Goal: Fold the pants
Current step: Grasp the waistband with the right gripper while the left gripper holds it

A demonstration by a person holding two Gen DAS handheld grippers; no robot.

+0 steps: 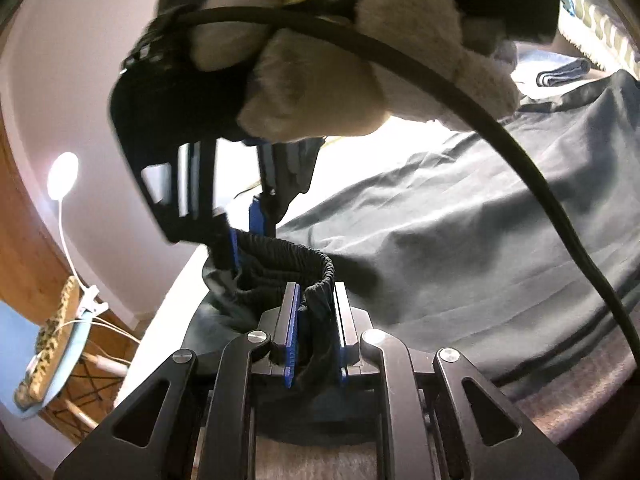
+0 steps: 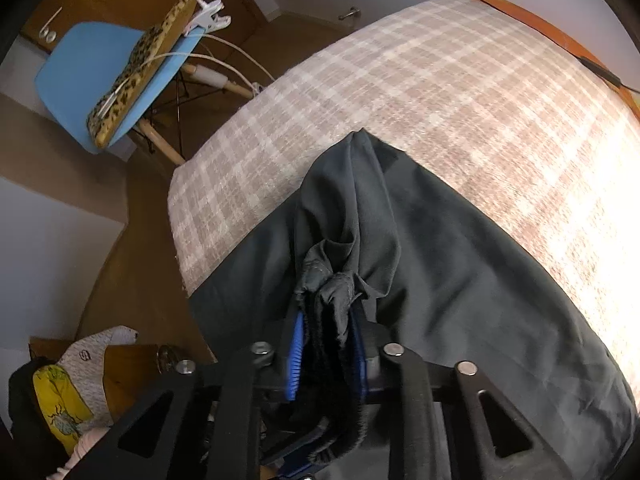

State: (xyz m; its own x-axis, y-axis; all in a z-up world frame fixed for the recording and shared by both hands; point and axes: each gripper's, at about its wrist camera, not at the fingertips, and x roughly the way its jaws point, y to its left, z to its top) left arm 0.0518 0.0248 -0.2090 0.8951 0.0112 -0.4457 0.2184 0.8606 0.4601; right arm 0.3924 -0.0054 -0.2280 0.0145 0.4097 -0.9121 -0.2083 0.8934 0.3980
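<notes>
1. The left gripper (image 1: 314,332) is pinched shut on the elastic waistband (image 1: 288,256) of the dark pants (image 1: 460,248), a fold of cloth bunched between its blue pads.
2. The right gripper (image 2: 328,344) is also clamped tight, holding a wad of the same pants (image 2: 400,260) at a stitched edge.
3. The pants lie spread over the plaid blanket (image 2: 420,92), one part draping off its near edge.
4. Beyond the blanket stands a blue chair (image 2: 80,68).
5. Risks, as I judge them: the thick wad could slip from the pads if pulled hard; the black cable (image 1: 520,152) above the pants might snag the cloth; uneven lifting would leave the fold crooked.
</notes>
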